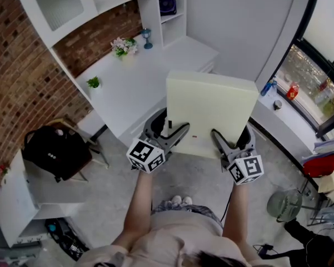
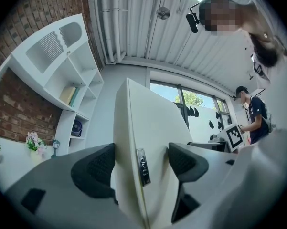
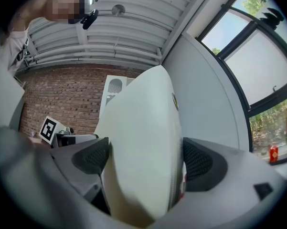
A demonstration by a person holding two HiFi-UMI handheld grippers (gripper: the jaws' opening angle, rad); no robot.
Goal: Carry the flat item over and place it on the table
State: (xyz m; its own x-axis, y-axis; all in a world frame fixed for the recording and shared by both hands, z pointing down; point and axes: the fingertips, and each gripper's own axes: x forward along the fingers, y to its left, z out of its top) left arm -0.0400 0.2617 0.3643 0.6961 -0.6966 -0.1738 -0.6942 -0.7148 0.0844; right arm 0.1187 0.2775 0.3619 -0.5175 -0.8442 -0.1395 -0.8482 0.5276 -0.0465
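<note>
Left gripper view: illegible label (image 2: 142, 168) on edge of pale flat item (image 2: 153, 123).

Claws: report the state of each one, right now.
Left claw: closed on the pale flat panel.
Right claw: closed on the same panel.

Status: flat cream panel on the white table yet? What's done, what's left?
Done: pickup. Left gripper and right gripper each clamp the near edge of the cream panel. In hand: the carry; the panel is in the air by the white table, not resting on it. Left: lower it onto the tabletop, open both grippers.
</note>
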